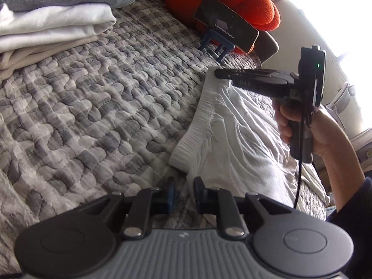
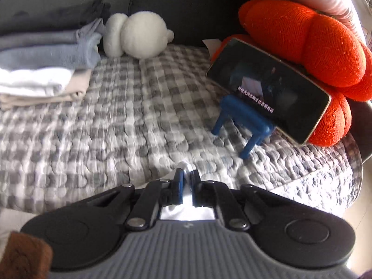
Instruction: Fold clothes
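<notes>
Slippage is your main risk: you are pinching only a thin bit of the white crinkled cotton garment (image 1: 232,134) at its far ribbed corner, so a quick pull could tear it free, and the cloth would be collapsing back onto the grey-and-white checked quilted bedspread (image 1: 93,107). Your right gripper (image 2: 187,181) is clenching that white fabric between its blue pads, jaws nearly together with cloth bunching between them. Your left gripper (image 1: 183,190) is standing partly parted over the garment's near ribbed corner, gripping nothing as far as the left view shows; if you are closing it there, it may be catching the bedspread along with the hem. In the left view the garment is lying at about four o'clock, its ribbed band running from six o'clock up toward one o'clock, which looks like its long axis here. A wide sweep could also be knocking the dark phone on its small blue stool-shaped stand (image 2: 241,121) at two o'clock, or nudging the stack of folded grey, white and beige clothes (image 1: 53,23) at ten o'clock.
</notes>
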`<state>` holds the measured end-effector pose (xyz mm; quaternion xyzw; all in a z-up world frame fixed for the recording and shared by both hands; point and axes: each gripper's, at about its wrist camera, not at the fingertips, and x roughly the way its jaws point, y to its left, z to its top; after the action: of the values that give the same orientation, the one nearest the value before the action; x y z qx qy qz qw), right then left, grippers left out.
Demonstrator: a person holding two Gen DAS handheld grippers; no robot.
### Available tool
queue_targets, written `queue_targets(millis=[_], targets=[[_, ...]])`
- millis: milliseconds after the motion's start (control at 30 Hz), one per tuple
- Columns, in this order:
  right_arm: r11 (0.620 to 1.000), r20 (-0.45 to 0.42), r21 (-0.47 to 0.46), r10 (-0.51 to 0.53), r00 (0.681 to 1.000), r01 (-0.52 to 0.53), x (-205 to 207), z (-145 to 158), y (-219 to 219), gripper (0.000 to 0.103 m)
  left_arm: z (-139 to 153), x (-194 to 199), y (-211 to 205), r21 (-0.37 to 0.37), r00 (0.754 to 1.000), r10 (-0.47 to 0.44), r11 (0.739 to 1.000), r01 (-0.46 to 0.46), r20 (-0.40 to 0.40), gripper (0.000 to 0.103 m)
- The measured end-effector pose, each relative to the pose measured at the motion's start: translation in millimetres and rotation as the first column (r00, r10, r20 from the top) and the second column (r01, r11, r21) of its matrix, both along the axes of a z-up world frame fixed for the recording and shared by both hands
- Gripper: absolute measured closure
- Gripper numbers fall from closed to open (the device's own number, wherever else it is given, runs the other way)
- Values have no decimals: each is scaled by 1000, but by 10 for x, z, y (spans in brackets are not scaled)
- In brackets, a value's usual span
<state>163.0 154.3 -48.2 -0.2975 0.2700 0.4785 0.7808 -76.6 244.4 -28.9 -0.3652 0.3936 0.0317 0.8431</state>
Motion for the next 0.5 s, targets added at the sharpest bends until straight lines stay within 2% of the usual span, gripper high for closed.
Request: queue_targets(millis=[33,100,400,500], targets=[[1000,-3,9,-8,1000,8,0,-15,-4,96,3,-10,35,-20,1000,9,1000,-9,3,59],[999,-19,30,-21,1000,21,22,-32,-27,96,-6,-27,102,-63,1000,25,998,-25,11,53],[998,-21,51,-46,999,47,3,-55,-54,95,-65,139,163,-158,997,75,984,-76,-11,49],[996,-24,63,-55,998,56,7,-54,-70,95,-82,198,159,-188,994,109,976,-112,-26,54]])
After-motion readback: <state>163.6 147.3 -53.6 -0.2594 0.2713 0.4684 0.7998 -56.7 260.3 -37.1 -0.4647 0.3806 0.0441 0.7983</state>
